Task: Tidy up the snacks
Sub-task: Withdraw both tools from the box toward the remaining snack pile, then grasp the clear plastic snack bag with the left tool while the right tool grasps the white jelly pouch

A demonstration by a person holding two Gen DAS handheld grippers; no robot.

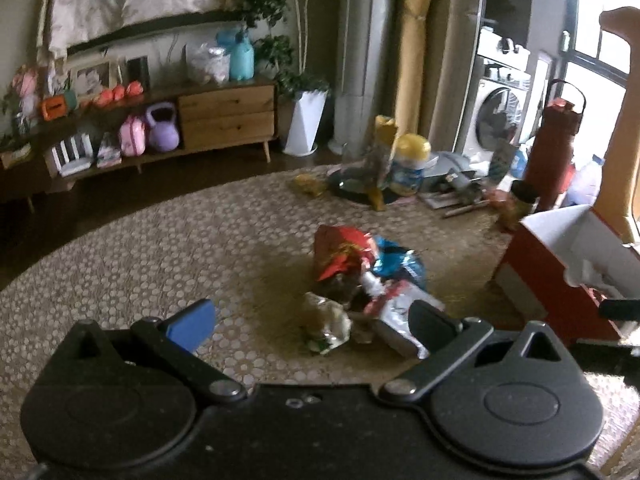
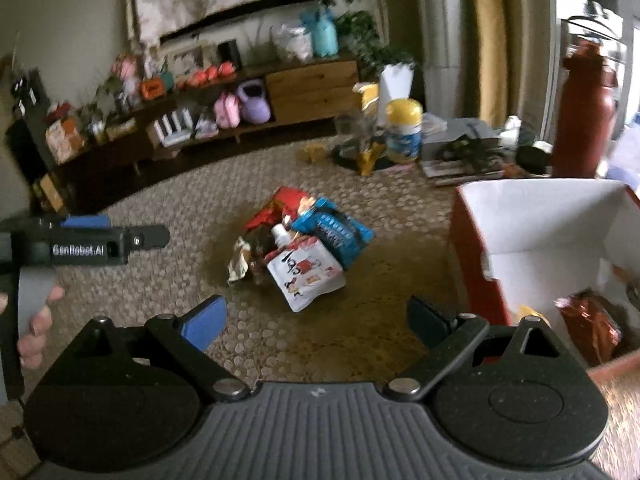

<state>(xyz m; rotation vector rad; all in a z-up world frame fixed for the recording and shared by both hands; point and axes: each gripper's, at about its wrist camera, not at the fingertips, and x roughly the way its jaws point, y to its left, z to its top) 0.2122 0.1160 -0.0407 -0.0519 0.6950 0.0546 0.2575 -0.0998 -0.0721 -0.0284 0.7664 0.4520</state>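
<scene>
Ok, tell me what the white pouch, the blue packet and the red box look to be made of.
White pouch: looks like flexible plastic film with a smooth, printed face and a screw spout on top. Blue packet: thin glossy wrapper, probably plastic or foil film, judging by its creases and sheen. Red box: seems to be cardboard, matte red outside and plain white inside, with stiff flat walls and folded flaps.

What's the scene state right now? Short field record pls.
surface: patterned rug
snack pile: red bag, blue bag, white spouted pouch, mid-rug
box: red, white inside, right of the pile, holds a red-brown packet
left tool: open, empty, over the pile's near edge
right tool: open, empty, short of the pouch
</scene>
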